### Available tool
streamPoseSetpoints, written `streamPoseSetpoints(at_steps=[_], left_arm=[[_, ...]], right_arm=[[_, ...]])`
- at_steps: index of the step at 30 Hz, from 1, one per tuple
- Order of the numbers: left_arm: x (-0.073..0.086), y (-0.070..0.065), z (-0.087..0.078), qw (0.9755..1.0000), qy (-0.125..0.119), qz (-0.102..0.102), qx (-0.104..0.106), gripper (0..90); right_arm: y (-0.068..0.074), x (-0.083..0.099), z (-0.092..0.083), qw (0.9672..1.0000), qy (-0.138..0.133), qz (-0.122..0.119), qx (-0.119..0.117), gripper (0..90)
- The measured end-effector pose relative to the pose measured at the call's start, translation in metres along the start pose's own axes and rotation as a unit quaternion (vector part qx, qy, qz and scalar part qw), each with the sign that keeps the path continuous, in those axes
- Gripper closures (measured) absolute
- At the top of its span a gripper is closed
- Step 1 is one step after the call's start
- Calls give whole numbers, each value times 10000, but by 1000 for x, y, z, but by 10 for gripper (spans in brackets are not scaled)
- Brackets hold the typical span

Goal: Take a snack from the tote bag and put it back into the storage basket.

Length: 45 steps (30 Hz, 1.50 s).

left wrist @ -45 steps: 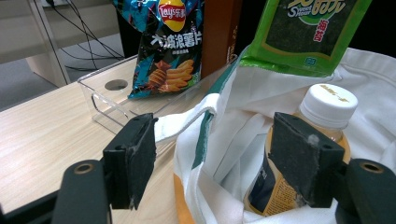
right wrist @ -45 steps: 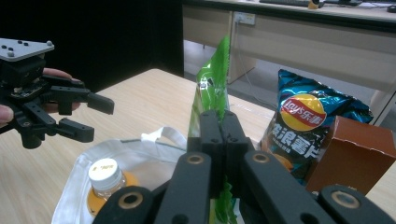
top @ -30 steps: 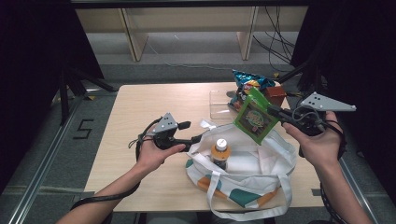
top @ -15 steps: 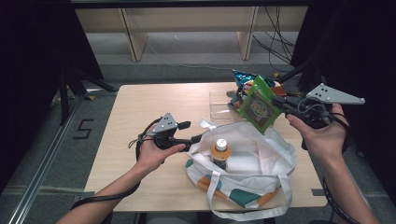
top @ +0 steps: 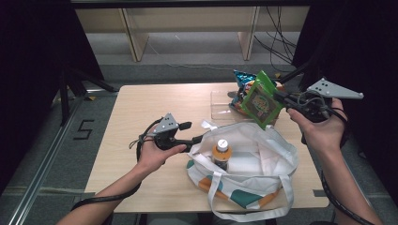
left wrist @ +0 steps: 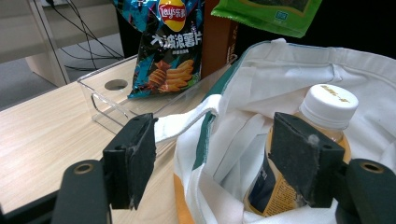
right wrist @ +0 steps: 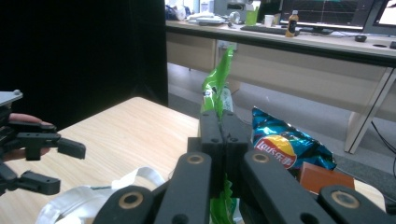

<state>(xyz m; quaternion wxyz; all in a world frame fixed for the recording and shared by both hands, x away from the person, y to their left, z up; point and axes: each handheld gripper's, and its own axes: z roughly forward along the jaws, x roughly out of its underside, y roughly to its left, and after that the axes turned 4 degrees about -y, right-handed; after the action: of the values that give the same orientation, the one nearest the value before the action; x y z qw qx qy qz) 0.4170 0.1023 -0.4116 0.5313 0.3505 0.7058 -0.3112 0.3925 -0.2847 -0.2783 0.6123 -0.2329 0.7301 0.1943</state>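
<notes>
Glossy green foil pouch (top: 259, 99) hangs clamped flat between right gripper (top: 281, 97) fingers; left gripper (left wrist: 219, 163) fingers stand apart at the white cloth bag (top: 263, 154) rim.

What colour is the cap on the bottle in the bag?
White, on the bottle of orange drink; clearest in the left gripper view.

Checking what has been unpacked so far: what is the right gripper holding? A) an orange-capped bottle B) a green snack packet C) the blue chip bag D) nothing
B: the right gripper is shut on the green snack packet, held above the white tote bag.
</notes>
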Motion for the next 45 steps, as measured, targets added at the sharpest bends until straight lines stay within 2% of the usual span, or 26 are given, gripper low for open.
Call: streamPoseSetpoints(at_steps=[1,2,3,4,6,7,10,13,14,15,17,18,19,23,24,25,28,29,30,32,45], left_arm=[[0,0,0,10000,-1,7,1,307],[0,0,0,10000,-6,7,-2,307],[0,1,0,10000,-38,3,27,307],[0,1,0,10000,-32,4,23,307],[0,0,-1,10000,2,10,-2,307],[0,1,-1,10000,7,10,-3,307],[0,1,-1,10000,1,10,-6,307],[0,1,-1,10000,0,10,-9,307],[0,1,-1,10000,2,11,-9,307],[0,1,-1,10000,2,9,-10,307],[0,1,-1,10000,-1,6,-7,307],[0,1,0,10000,-34,2,22,307],[0,1,0,10000,-38,-2,27,307],[0,1,-1,10000,9,12,-6,307],[0,1,-1,10000,6,11,-4,307],[0,1,-1,10000,6,11,-5,306],[0,1,-1,10000,3,11,-5,307],[0,1,-1,10000,5,11,-7,306],[0,1,-1,10000,3,9,-9,306],[0,1,-1,10000,5,-3,-14,306],[0,1,-1,10000,-22,-5,11,306]], right_arm=[[-2,0,2,10000,-16,-69,-14,900],[-1,0,2,10000,41,54,-10,900],[-4,0,4,10000,-17,-70,26,900],[-4,0,5,10000,17,14,13,900],[-5,0,5,10000,37,14,57,900],[-7,0,7,9999,-40,-103,56,900],[-5,-1,8,9999,13,74,93,900],[-7,-1,10,9999,-34,-10,121,900],[-6,-1,11,9999,14,64,98,900],[-8,-1,12,9999,-57,-62,87,900],[-7,0,13,9999,20,44,106,900],[-9,0,15,9999,-38,-67,134,900],[-8,0,15,9999,22,35,111,900],[-9,-1,19,9999,-44,-23,148,900],[-9,-1,19,9999,-7,41,161,900],[-10,-1,20,9999,-11,-29,157,900],[-10,-1,23,9998,-1,72,162,900],[-12,-1,24,9998,-57,-74,167,900],[-12,0,25,9999,-10,25,145,900],[-11,0,26,9998,1,57,173,900],[-14,-2,36,9998,-2,34,182,900]])
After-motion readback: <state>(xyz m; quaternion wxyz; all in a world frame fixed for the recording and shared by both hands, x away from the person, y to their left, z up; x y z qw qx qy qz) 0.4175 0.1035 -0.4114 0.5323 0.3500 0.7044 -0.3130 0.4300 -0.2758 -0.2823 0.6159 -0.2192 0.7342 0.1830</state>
